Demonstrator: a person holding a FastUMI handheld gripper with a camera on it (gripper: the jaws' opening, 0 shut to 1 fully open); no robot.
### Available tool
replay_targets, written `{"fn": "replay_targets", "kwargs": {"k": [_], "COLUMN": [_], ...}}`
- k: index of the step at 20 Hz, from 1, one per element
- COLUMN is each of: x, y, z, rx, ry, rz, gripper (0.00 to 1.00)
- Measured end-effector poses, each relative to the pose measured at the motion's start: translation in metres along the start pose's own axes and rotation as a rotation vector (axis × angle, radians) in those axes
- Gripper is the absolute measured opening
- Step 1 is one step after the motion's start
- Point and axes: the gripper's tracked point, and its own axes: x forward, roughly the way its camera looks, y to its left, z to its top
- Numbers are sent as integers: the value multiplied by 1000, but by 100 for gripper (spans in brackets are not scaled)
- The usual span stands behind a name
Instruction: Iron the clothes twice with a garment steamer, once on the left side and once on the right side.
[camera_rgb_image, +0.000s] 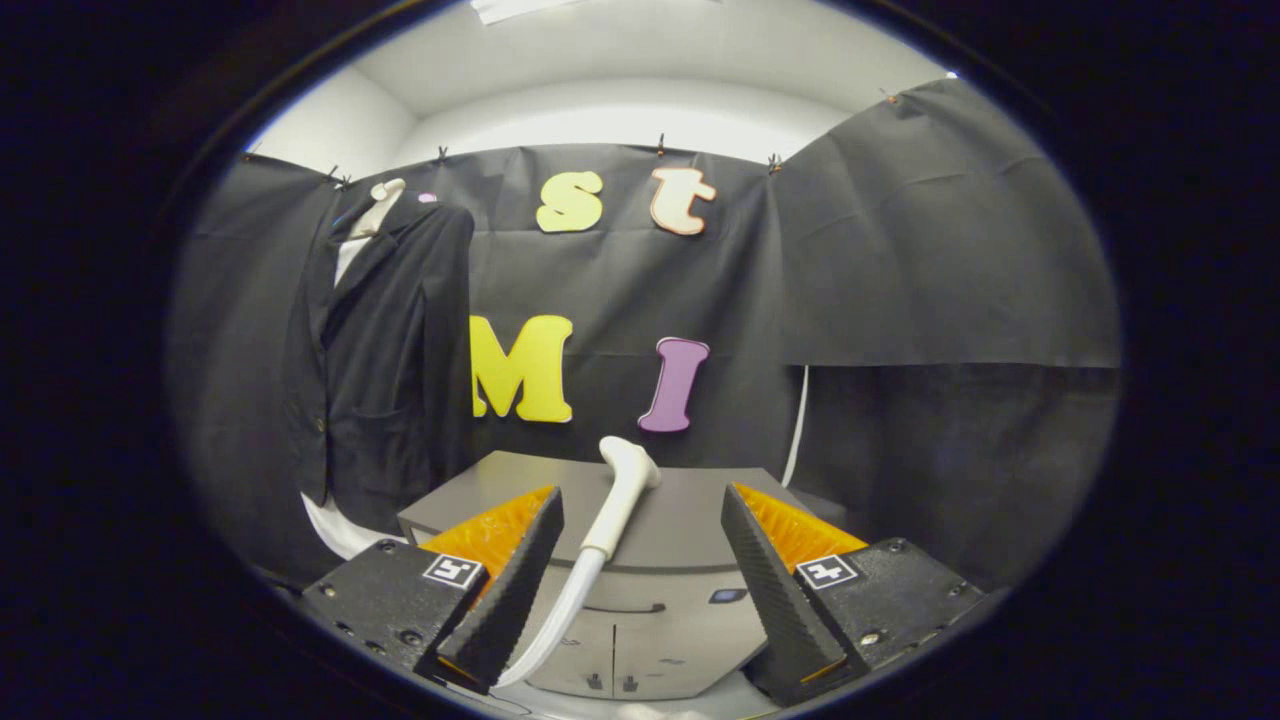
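I am holding the hand-held gripper (640, 590) spread wide, gripping nothing. The white garment steamer head (622, 497) is lying on the grey counter (690, 510) between its fingers; the dark suit jacket (385, 350) is hanging beyond. No readable writing.

- Grey cabinet (640, 590) stands ahead of the fingers, its flat tabletop (690, 520) bare and grey, angled corners.
- White steamer head (625, 490) lies on the tabletop, nozzle end turned up toward the far side; its white hose (560, 620) trails off the near edge, down past the cabinet front.
- Cabinet front: two doors with small dark handles low down, dark slot above them.
- Gripper (640, 590) fingers spread apart, nothing between but the cabinet beyond.
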Motion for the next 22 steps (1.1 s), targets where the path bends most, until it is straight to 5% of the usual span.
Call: {"fn": "replay_targets", "kwargs": {"k": [10, 18, 22], "x": [156, 206, 214], "y": [26, 20, 18], "z": [-35, -82, -96], "rx": [25, 25, 41], "ry": [213, 368, 428], "rz": [90, 43, 14], "gripper": [99, 99, 90]}}
